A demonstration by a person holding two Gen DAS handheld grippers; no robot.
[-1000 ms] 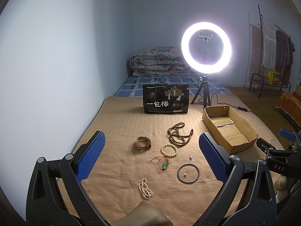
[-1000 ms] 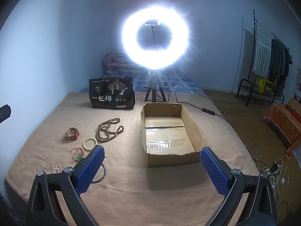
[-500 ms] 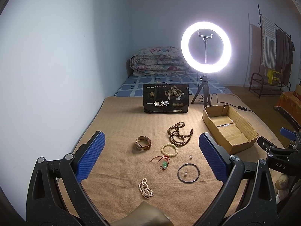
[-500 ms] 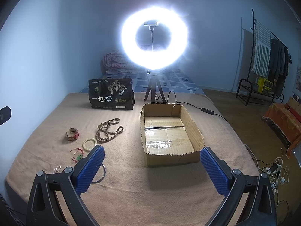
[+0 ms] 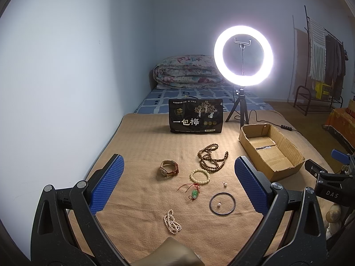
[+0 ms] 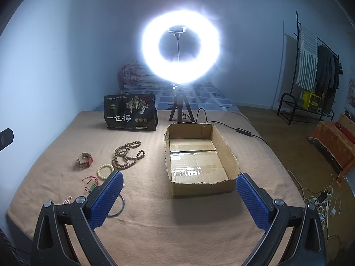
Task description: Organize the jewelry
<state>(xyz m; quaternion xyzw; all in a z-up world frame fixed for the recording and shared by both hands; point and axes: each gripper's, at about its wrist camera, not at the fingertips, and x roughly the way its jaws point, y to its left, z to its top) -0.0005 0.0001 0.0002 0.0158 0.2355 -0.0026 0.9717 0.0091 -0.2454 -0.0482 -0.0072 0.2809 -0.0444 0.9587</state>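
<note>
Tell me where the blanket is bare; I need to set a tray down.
Free: the patch between the cardboard box and the right gripper, and between the snack bag and the wooden bead necklace. Crowded: from the watch to the black bangle.

Each claw (image 5: 178, 173) (image 6: 179, 186) has black speckled arms, silver screws and blue ribbed pads (image 5: 106, 186).

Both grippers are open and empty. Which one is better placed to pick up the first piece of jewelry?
Probably the left gripper: the watch and green pendant lie between its open fingers. The right gripper faces the box, jewelry off to its left.
</note>
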